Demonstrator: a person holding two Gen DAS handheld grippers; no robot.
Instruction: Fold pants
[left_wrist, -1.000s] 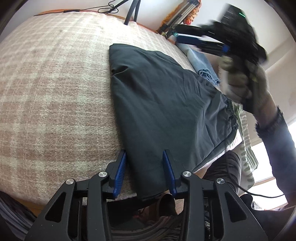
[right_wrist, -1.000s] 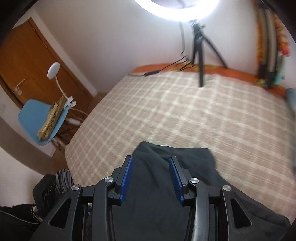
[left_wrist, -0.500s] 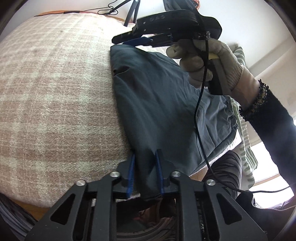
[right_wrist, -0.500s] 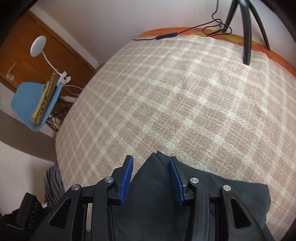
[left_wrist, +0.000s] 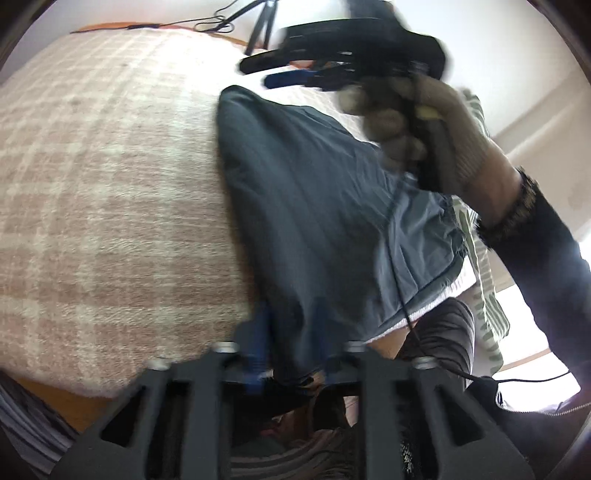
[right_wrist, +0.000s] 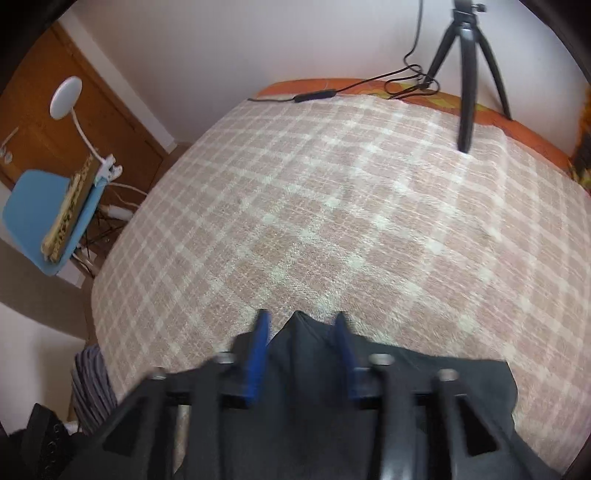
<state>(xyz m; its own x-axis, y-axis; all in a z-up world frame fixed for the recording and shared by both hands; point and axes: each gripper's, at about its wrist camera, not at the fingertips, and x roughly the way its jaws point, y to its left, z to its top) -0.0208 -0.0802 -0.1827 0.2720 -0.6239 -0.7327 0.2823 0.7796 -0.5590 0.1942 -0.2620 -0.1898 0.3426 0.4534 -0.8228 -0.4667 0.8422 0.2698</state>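
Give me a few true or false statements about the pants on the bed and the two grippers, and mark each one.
1. The pants are dark grey. True.
2. The pants lie on a bare wooden floor. False: they lie on a checked blanket covering a bed.
3. Cloth sits between the fingers of the left gripper, whose jaws are opening. True.
4. The right gripper is far from the pants. False: a peak of cloth sits between its opening jaws.
5. A tripod stands at the far side of the bed. True.
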